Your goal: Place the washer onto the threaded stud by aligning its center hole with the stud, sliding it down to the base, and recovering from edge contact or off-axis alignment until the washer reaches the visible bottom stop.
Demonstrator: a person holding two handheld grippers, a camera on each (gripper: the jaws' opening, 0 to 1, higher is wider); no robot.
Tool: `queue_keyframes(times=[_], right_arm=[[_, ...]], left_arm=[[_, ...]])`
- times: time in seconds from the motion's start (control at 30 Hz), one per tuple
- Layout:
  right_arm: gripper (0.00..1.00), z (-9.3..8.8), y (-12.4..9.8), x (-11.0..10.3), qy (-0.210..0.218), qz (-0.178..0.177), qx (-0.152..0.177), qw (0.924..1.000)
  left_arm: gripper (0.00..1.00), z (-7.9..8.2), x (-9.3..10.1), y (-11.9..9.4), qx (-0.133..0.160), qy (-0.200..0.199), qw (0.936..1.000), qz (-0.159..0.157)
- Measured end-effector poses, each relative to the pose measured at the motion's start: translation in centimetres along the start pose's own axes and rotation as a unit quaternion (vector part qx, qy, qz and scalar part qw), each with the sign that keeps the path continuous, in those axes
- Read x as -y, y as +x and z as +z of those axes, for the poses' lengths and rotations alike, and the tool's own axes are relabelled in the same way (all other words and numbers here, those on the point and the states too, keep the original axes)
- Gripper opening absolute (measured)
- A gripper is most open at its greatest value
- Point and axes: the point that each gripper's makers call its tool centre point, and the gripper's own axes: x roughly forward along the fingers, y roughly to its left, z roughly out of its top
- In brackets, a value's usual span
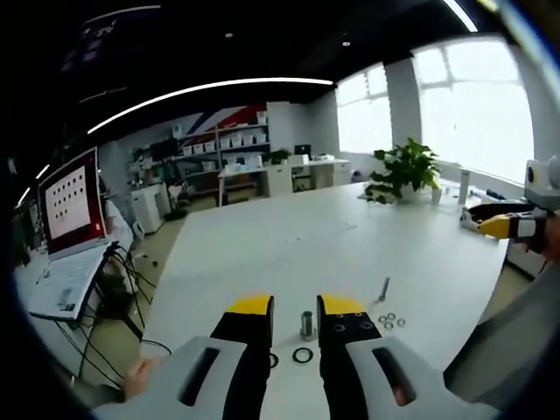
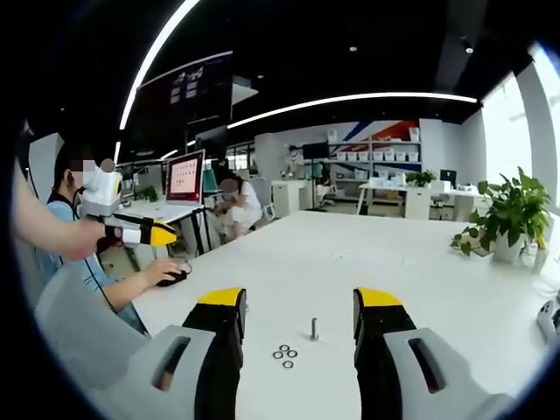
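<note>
Both grippers stand with jaws spread wide and hold nothing. Between the left gripper [image 1: 296, 308] jaws a short metal cylinder [image 1: 307, 325] stands on the white table [image 1: 289, 245], a washer [image 1: 303, 355] flat before it; another ring is half hidden by the left jaw. Ahead of the right gripper [image 2: 299, 299] rises the threaded stud [image 2: 314, 329], loose washers [image 2: 284, 354] just beside it, too small to count surely.
</note>
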Motion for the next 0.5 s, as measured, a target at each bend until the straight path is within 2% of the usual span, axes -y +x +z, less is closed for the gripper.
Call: queue_keyframes(times=[0.3, 0.5], right_arm=[[0.51, -0.3, 0.0, -0.1, -0.004, 0.001, -0.007, 1.0], [0.51, -0.3, 0.1, -0.1, -0.006, 0.0, -0.008, 1.0]], left_arm=[[0.17, -1.5, -1.7, 0.5, -0.009, -0.04, 0.999, 0.02], [0.17, -2.0, -2.0, 0.8, -0.019, -0.04, 0.9988, 0.019]])
